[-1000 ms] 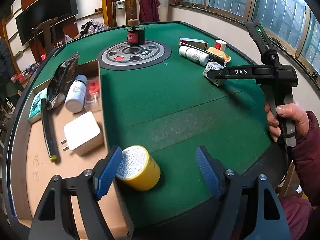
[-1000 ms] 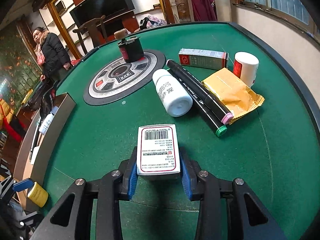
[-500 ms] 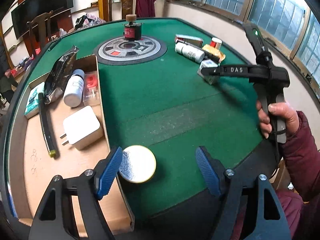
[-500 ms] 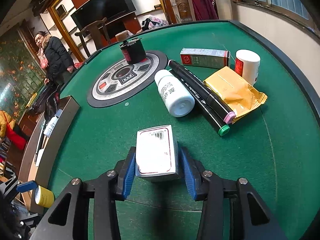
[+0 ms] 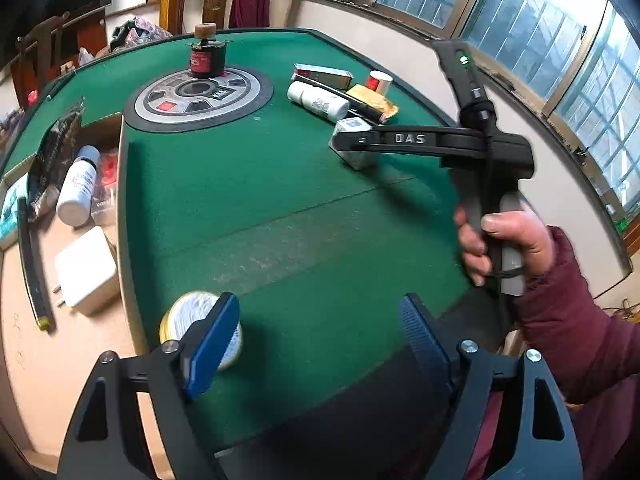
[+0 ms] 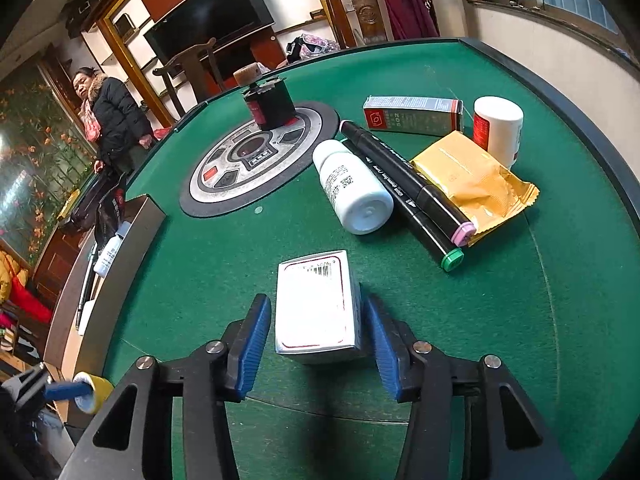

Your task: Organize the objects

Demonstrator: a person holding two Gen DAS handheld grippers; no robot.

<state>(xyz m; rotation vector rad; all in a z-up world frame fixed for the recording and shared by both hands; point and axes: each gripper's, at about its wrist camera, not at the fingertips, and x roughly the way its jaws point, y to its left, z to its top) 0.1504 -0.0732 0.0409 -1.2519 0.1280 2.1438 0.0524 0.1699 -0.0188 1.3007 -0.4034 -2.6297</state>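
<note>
My left gripper [image 5: 320, 328] is open and empty near the front edge of the green table [image 5: 280, 208]. A yellow tin with a white lid [image 5: 188, 316] lies on the felt beside and partly behind its left finger. My right gripper [image 6: 316, 332] is open around a small white box with a barcode [image 6: 314, 308]; the jaws stand a little apart from its sides. That box [image 5: 354, 148] also shows in the left wrist view, at the right gripper's tips. A cardboard tray [image 5: 60, 360] at the left holds a white charger [image 5: 86, 270], a white bottle [image 5: 76, 192], a black pen and packets.
Beyond the box lie a white bottle [image 6: 354, 192], two black markers [image 6: 404, 184], a yellow packet [image 6: 472, 180], a grey carton [image 6: 412, 114] and a red-labelled jar [image 6: 498, 128]. A round control panel [image 6: 256, 156] with a black-and-red device [image 6: 268, 104] sits mid-table. A person [image 6: 110, 116] stands beyond the table.
My right gripper's jaws have opened off the white box, which now tilts back. My left gripper has shifted right, so the yellow tin now sits outside its left finger.
</note>
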